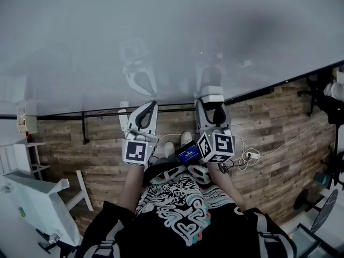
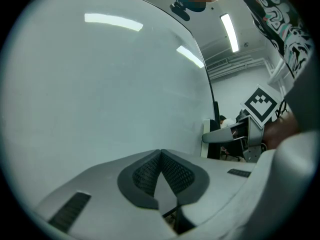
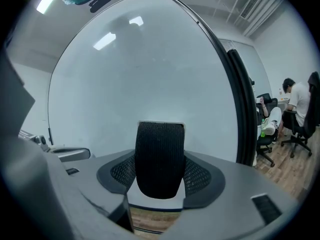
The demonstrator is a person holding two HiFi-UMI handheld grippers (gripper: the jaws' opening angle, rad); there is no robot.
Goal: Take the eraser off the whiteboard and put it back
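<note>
The whiteboard (image 1: 161, 36) fills the far side, and both grippers point at it. My right gripper (image 1: 213, 104) is shut on the eraser (image 1: 212, 93), whose white body lies against the board. In the right gripper view the eraser's black felt (image 3: 159, 159) sits between the two pads, which touch its sides, with the whiteboard (image 3: 150, 74) right behind. To its left my left gripper (image 1: 148, 107) is shut and holds nothing, its tips close to the board. The left gripper view shows its pads (image 2: 145, 174) meeting before the whiteboard (image 2: 100, 84), with the right gripper's marker cube (image 2: 260, 104) off to the right.
The board's black lower frame (image 1: 107, 113) runs above a wooden floor (image 1: 279, 133). A white stand (image 1: 37, 198) is at the lower left. Cables and a power strip (image 1: 248, 156) lie at the right. A seated person (image 3: 297, 104) and office chairs are far right.
</note>
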